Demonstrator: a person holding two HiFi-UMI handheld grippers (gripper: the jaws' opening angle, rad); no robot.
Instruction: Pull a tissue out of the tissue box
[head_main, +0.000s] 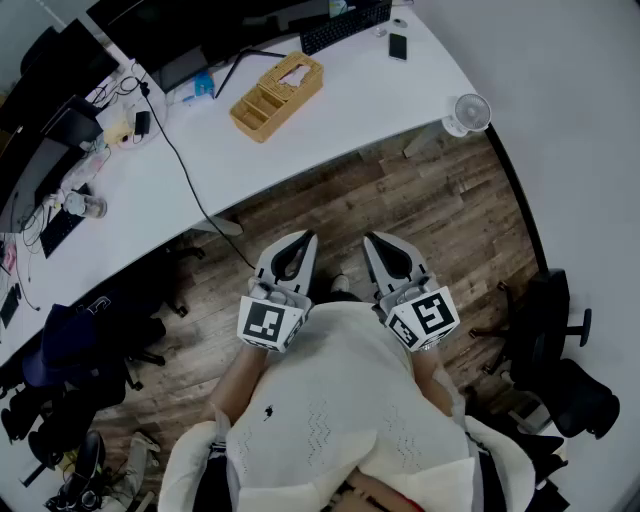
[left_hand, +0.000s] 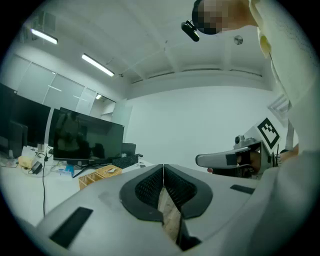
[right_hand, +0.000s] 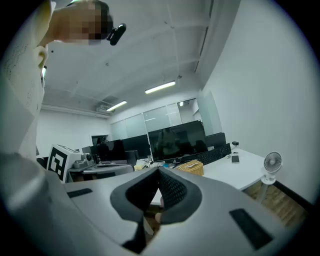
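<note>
The tissue box (head_main: 277, 95) is a tan woven organiser with a white tissue showing at its top slot. It stands on the white desk (head_main: 340, 110), far ahead of both grippers. It also shows small in the left gripper view, tissue box (left_hand: 100, 175), and in the right gripper view, tissue box (right_hand: 190, 167). My left gripper (head_main: 303, 238) and right gripper (head_main: 374, 240) are held side by side close to the person's body, over the wooden floor. Both point toward the desk. The left gripper (left_hand: 163, 166) has its jaws together with nothing between them. The right gripper (right_hand: 159, 170) is likewise shut and empty.
Monitors (head_main: 180, 30), a keyboard (head_main: 345, 25) and a phone (head_main: 398, 45) line the desk's far side. A black cable (head_main: 185, 165) runs across the desk and down to the floor. A small white fan (head_main: 468, 112) stands at the desk's right end. Office chairs (head_main: 555, 320) stand to the right and left.
</note>
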